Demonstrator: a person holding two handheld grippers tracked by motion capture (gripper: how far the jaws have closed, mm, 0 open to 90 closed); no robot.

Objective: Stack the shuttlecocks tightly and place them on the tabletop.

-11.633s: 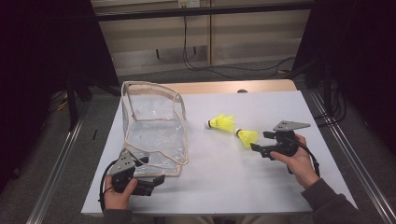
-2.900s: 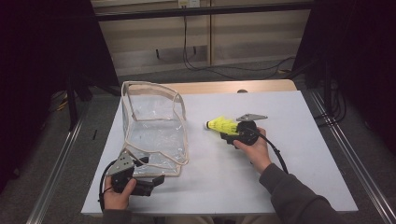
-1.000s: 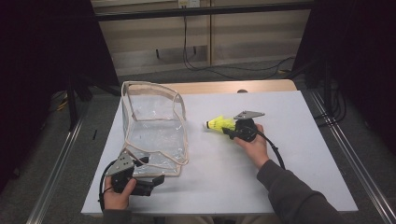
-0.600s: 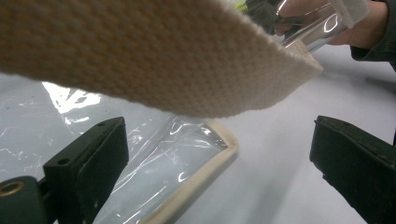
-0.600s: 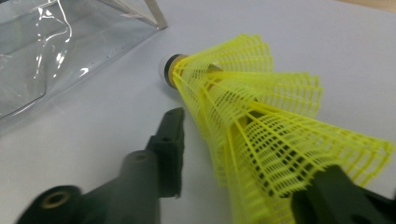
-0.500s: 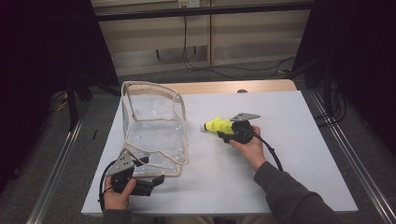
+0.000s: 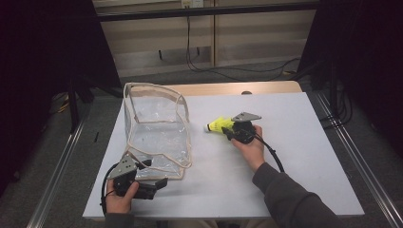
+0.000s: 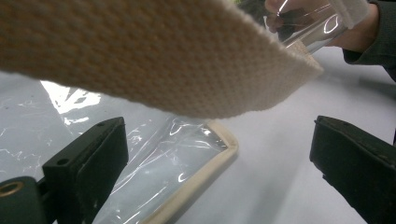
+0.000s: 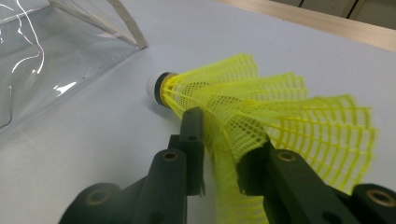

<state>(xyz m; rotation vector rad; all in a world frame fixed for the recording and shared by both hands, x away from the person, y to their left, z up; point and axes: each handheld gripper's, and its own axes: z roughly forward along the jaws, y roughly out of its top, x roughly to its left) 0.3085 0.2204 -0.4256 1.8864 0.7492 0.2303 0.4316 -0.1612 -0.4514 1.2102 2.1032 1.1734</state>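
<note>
A lab or test room set up for recording: a plain white table [image 7: 304, 156] stands inside a metal frame [image 7: 354, 156], with black curtains [image 7: 43, 57] shutting off both sides. Behind it, loose cables [image 7: 199, 57] hang down a bare panelled wall [image 7: 256, 38] and trail across the grey floor [image 7: 100, 118]. Cabled grippers are worked by hand

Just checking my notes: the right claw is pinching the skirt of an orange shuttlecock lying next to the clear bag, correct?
Not quite: the shuttlecock is yellow, not orange, as the right gripper view shows. The rest holds: the right claw pinches its mesh skirt, and it lies on the table beside the clear bag.
</note>
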